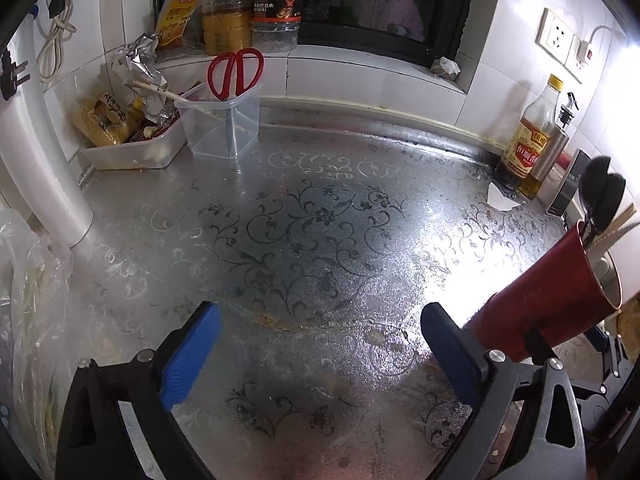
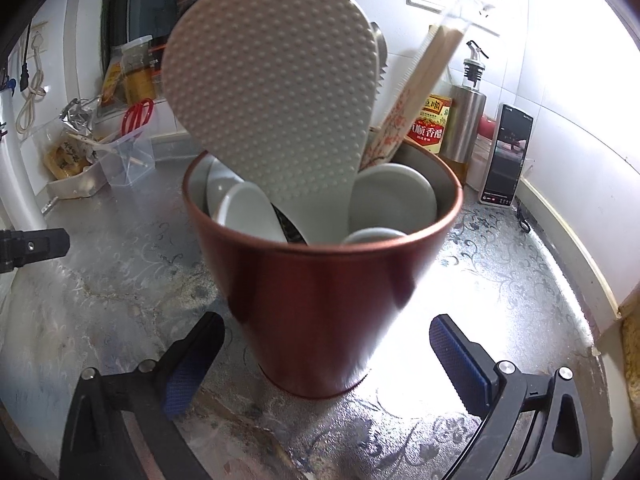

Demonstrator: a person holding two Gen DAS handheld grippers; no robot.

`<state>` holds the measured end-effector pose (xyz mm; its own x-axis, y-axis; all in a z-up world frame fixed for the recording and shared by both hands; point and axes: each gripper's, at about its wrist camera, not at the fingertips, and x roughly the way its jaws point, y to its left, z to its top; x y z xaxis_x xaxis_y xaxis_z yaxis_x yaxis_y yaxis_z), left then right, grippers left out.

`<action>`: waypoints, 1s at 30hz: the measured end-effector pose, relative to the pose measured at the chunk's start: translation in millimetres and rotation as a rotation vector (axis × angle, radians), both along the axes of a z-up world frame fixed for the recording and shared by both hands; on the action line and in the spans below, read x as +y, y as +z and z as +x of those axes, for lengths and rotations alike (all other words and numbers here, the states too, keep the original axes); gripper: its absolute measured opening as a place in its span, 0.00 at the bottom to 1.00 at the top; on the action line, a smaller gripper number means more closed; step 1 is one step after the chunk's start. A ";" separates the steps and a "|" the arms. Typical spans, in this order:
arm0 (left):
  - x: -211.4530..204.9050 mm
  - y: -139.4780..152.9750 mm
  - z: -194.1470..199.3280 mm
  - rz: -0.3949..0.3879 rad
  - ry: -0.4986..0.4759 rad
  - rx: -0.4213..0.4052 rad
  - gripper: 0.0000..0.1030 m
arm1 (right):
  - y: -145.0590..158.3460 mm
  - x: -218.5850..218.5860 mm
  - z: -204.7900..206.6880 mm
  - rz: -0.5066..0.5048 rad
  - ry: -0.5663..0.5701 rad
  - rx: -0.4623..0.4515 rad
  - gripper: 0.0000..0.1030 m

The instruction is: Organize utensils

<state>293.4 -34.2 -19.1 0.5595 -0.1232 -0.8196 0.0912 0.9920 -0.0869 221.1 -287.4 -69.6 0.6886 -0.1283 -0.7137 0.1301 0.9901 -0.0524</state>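
A tall red metal utensil cup (image 2: pixel 320 280) stands upright on the silver countertop with a dark floral pattern (image 2: pixel 500 272), filling the middle of the right wrist view. The right gripper (image 2: pixel 326 354) sits low before it with its blue-padded jaws spread wide on either side of the cup's base, neither pad touching the wall, so it holds nothing. Inside the cup a white dimpled plastic rice paddle (image 2: pixel 272 108) stands upright in the centre, white ceramic spoons (image 2: pixel 248 212) rest around it, and wrapped wooden chopsticks (image 2: pixel 416 80) lean to the far right. The left gripper (image 1: pixel 320 348) hangs over bare countertop with its jaws wide apart and empty; the red cup appears at the right edge of its view. At the far left a clear plastic container (image 1: pixel 222 120) holds red-handled scissors (image 1: pixel 235 72), just beside a shallow white tray of foil and yellow packets (image 1: pixel 124 136). At the far right a brown vinegar bottle (image 1: pixel 530 140) stands near a steel oil dispenser (image 2: pixel 466 120) and a propped phone (image 2: pixel 506 156).
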 end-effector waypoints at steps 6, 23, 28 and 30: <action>-6.6 1.9 -19.1 0.019 0.022 -0.023 0.97 | 2.0 -4.2 -15.1 0.004 0.010 0.008 1.00; -1.9 -4.8 -84.9 0.137 0.084 -0.010 0.97 | 4.7 11.3 -63.3 0.002 0.052 0.020 1.00; 17.6 -6.4 -103.9 0.142 0.073 -0.007 0.97 | 13.7 32.4 -86.9 -0.030 0.034 -0.007 1.00; 28.7 -6.0 -115.5 0.138 0.072 -0.002 0.97 | 18.2 42.3 -98.3 -0.033 0.025 -0.009 1.00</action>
<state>177.9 -5.5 -25.1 0.5641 0.0311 -0.8251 0.0194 0.9985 0.0509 122.7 -245.1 -51.4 0.6982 -0.1346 -0.7031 0.1063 0.9908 -0.0841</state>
